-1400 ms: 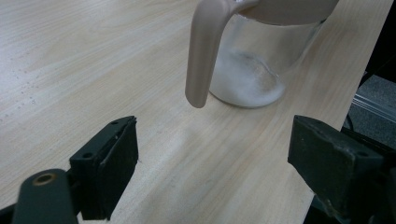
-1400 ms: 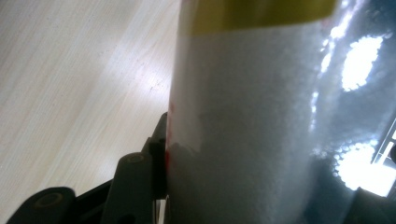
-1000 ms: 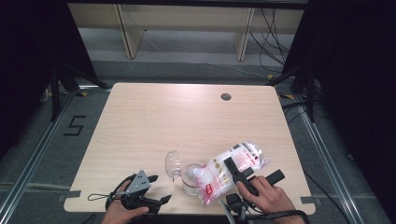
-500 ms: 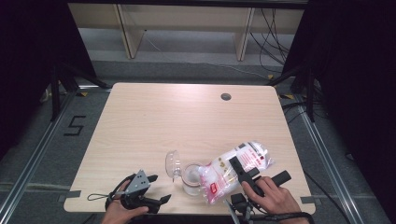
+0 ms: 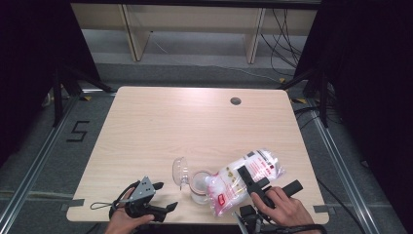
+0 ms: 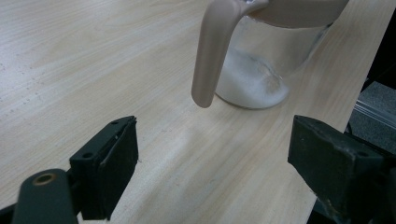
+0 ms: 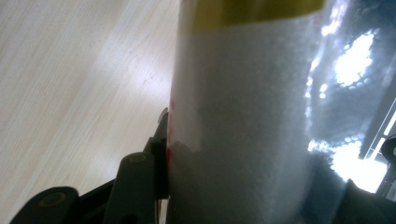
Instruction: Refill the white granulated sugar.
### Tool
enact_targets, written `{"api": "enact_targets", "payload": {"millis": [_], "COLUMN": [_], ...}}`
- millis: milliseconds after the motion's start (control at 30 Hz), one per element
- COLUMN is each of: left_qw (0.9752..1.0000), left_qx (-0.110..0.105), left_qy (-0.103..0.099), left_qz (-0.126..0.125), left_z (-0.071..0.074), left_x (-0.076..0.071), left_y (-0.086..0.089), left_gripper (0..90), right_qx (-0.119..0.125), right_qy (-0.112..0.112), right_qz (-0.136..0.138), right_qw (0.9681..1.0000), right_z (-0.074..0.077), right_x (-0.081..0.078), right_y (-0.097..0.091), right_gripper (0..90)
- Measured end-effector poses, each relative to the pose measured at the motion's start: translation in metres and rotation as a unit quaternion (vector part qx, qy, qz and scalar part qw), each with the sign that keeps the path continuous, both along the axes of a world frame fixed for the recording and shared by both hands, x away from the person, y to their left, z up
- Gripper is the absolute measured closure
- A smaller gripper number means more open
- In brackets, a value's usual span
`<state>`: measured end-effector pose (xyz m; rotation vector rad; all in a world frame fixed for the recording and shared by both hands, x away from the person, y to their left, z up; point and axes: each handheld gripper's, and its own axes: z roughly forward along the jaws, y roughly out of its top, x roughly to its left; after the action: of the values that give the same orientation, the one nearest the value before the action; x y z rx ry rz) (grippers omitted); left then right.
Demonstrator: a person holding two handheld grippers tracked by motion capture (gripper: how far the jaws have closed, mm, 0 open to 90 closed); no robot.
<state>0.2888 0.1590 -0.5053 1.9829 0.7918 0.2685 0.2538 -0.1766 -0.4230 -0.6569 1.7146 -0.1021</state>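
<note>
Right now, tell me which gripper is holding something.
The right gripper: its jaws clamp the bag of white grains, tilted over the jar. The left gripper rests open beside the jar, nothing between its jaws.

A recording lab is suggested: a bare wooden bench ringed by black curtains, floor rails and loose cables.

I see the bag, clear plastic packed with white grains and printed in red and white, tilted with its lower end over the jar. The jar is clear glass, upright near the table's front edge, its hinged lid thrown open to the left. A little white powder, sugar or salt perhaps, lies in its bottom.
</note>
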Motion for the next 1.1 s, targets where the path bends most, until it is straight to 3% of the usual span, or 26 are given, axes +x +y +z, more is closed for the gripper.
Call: {"api": "enact_targets", "payload": {"millis": [33,67,100,200,300,467,600,800,1100], "left_qw": [1.0000,1.0000,1.0000,1.0000,1.0000,1.0000,1.0000,1.0000,1.0000], "left_qx": [0.002,0.003,0.002,0.004,-0.002,0.003,0.000,0.008,0.006], "left_qy": [0.001,0.001,0.001,0.000,0.001,0.000,0.000,-0.002,-0.001], "left_qz": [0.001,0.001,0.000,0.002,0.002,0.001,0.002,-0.001,-0.001], "left_z": [0.000,0.001,0.001,0.000,0.000,0.000,0.000,0.001,0.001], "left_x": [0.000,0.000,0.000,0.000,0.000,0.000,0.000,0.000,0.000], "left_y": [0.000,0.000,0.000,0.000,-0.001,0.000,0.000,0.001,0.001], "left_gripper": [15.8,15.8,15.8,15.8,15.8,15.8,15.8,15.8,15.8], "right_qx": [-0.001,-0.029,-0.030,-0.003,0.001,-0.012,-0.002,-0.012,-0.008], "right_qy": [0.000,-0.003,-0.003,0.001,0.004,0.001,0.005,0.000,-0.001], "right_qz": [0.006,0.027,0.029,0.011,0.009,0.010,0.010,0.006,-0.006], "right_qw": [1.0000,0.9992,0.9991,0.9999,1.0000,0.9999,0.9999,0.9999,0.9999], "right_z": [0.000,0.003,0.003,0.000,0.000,0.002,0.001,0.004,0.003], "right_x": [0.001,0.003,0.003,0.002,0.003,0.006,0.008,0.009,0.007], "right_y": [0.002,0.007,0.008,0.007,0.010,0.012,0.011,0.008,0.001], "right_gripper": [57.1,57.1,57.1,57.2,57.3,57.4,57.5,57.7,58.1]}}
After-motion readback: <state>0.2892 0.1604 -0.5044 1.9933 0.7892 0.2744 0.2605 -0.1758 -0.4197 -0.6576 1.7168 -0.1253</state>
